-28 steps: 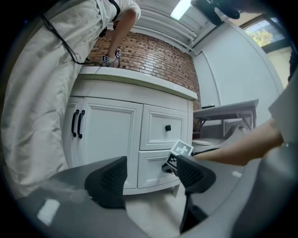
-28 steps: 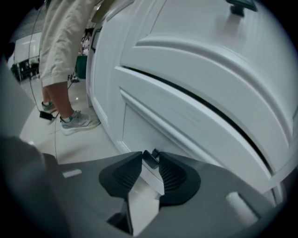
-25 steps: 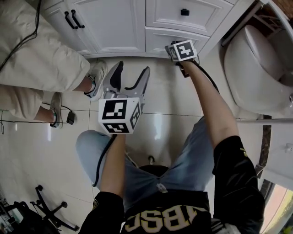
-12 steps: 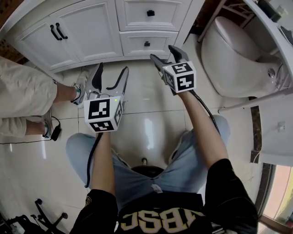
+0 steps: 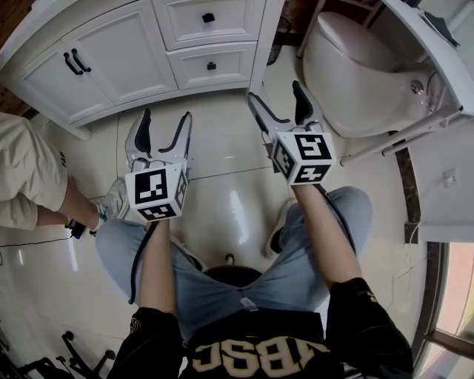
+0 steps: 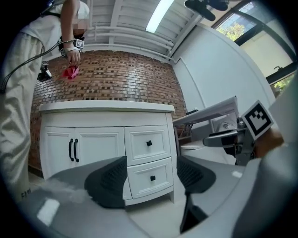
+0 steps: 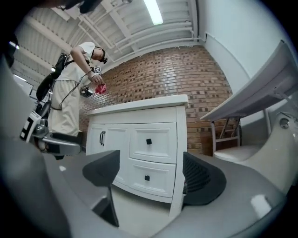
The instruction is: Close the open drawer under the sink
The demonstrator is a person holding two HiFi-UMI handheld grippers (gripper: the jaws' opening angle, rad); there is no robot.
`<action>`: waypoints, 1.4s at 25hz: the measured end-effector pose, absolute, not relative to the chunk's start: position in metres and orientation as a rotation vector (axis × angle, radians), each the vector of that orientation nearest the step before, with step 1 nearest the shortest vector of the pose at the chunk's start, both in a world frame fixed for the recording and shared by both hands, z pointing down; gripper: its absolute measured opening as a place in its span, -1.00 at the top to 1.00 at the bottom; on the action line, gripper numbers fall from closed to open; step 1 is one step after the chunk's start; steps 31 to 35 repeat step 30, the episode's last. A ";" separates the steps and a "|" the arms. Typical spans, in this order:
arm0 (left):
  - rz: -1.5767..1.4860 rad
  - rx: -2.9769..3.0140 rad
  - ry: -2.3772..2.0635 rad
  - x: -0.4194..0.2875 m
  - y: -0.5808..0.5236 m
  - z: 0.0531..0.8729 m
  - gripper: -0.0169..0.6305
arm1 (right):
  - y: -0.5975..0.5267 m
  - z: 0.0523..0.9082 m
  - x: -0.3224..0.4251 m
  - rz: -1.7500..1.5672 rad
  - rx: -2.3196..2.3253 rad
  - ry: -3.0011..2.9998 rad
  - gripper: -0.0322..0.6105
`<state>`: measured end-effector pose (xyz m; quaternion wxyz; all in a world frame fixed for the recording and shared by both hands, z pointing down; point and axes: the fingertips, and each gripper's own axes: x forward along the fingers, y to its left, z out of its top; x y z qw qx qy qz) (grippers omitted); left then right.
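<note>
The white vanity stands at the top of the head view, with its upper drawer and lower drawer both flush with the front. My right gripper hangs in the air well back from the lower drawer, pointing level at it. Its jaws are opening and nothing is between them. My left gripper is beside it on the left, open and empty. The lower drawer shows between the left gripper pads. It also shows as the lower drawer beyond the right gripper.
A white toilet stands right of the vanity, under a white ledge. A person in light trousers stands at the left by the cabinet doors. My knees and a stool fill the lower middle over glossy tile floor.
The right gripper has pulled back from the lower drawer's front, risen, and its jaws have spread wide. The left gripper drew back a little too. The view now takes in more of the vanity.
</note>
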<state>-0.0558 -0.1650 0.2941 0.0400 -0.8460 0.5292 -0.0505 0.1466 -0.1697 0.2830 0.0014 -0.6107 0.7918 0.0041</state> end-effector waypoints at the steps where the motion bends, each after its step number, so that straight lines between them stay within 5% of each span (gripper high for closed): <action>1: -0.144 -2.598 1.621 -0.052 -0.164 0.294 -0.09 | -0.165 0.281 0.148 0.034 -1.924 2.473 -0.41; 35: -0.127 -2.614 1.621 -0.050 -0.163 0.293 -0.09 | -0.152 0.296 0.085 0.068 -1.702 2.696 -0.46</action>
